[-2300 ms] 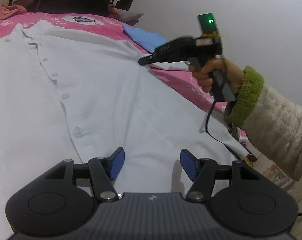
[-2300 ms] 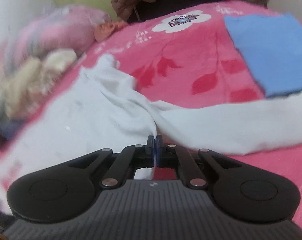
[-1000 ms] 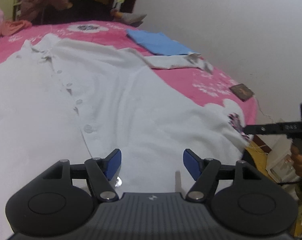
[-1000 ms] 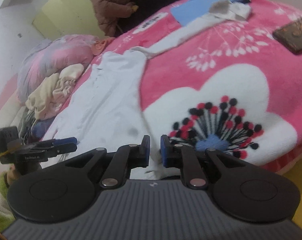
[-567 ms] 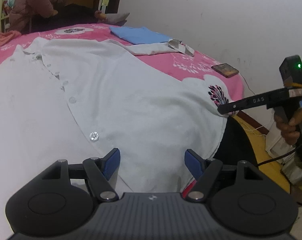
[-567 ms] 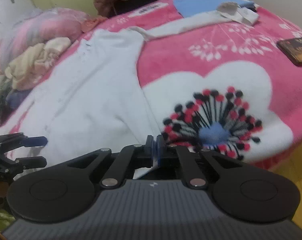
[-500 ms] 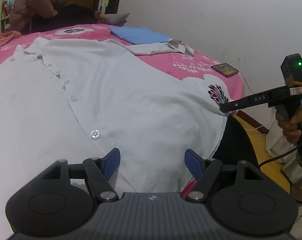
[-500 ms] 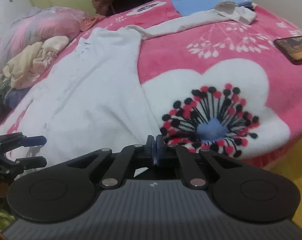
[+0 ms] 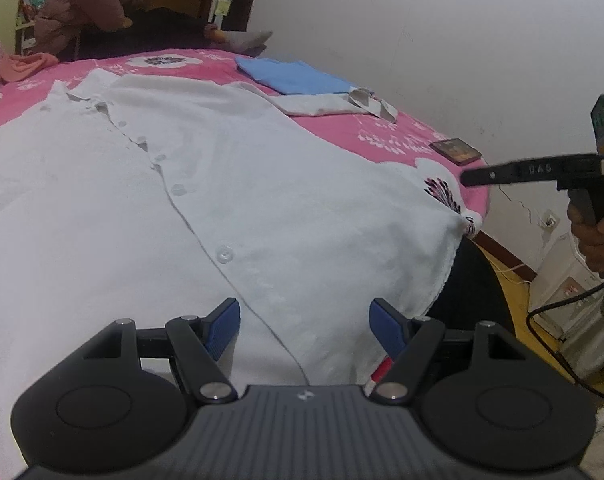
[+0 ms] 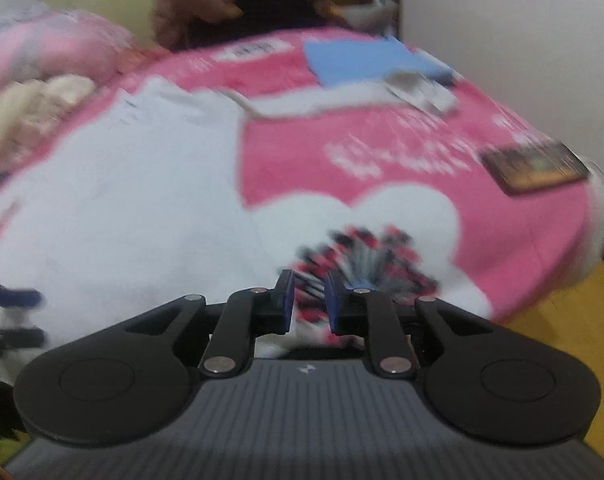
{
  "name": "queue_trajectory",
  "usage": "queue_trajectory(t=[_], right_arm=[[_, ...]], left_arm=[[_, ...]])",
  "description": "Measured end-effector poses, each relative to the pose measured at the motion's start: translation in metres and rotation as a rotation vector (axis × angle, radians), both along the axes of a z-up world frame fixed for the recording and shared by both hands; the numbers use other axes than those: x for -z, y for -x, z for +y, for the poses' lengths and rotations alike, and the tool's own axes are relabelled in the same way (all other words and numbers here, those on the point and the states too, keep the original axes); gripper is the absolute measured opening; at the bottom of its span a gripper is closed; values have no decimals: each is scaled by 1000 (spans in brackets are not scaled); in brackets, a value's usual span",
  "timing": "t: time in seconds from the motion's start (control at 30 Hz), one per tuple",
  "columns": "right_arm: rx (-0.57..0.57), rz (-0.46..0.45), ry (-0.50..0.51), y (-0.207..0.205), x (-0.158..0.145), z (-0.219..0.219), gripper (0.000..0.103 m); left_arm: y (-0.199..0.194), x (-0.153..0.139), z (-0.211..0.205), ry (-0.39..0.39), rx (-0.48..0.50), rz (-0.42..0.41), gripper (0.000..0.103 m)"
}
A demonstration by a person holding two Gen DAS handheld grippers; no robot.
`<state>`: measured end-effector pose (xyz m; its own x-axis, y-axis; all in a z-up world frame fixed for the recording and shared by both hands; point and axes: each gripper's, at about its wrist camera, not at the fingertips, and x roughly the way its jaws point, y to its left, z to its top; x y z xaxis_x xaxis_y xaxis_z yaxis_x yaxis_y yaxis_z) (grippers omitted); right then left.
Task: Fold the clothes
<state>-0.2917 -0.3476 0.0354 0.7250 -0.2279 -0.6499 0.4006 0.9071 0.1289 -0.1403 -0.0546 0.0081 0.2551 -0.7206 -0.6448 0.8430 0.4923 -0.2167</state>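
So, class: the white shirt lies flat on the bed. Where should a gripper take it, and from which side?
Take the white shirt at its hem corner by the bed's edge, coming in from off the bed: only there does loose cloth overhang for jaws to straddle.

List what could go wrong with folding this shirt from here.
1. The white shirt has its hem corner draped over the bed's edge; with the right gripper just opened and nothing between its jaws, that corner may slide further down.
2. The sleeve lies partly over the folded blue cloth, so pulling it in could drag that cloth askew.
3. A dark flat object sits near the edge and might be knocked off.
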Motion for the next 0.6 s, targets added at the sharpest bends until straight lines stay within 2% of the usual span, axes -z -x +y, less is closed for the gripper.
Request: queue_trajectory(t=[0.13, 0.3, 0.4, 0.6], right_arm=[[-150, -58, 22, -26, -2, 27, 15], [-257, 21, 3, -55, 33, 42, 15], [-265, 70, -34, -60, 50, 38, 15], [-288, -55, 8, -66, 1, 33, 15]], left_arm=[[-4, -7, 6, 8, -44, -4, 74], [-19, -16, 12, 43, -106, 15, 77], [-35, -21, 10, 75, -138, 49, 77], [-69, -29, 5, 160, -207, 89, 78]])
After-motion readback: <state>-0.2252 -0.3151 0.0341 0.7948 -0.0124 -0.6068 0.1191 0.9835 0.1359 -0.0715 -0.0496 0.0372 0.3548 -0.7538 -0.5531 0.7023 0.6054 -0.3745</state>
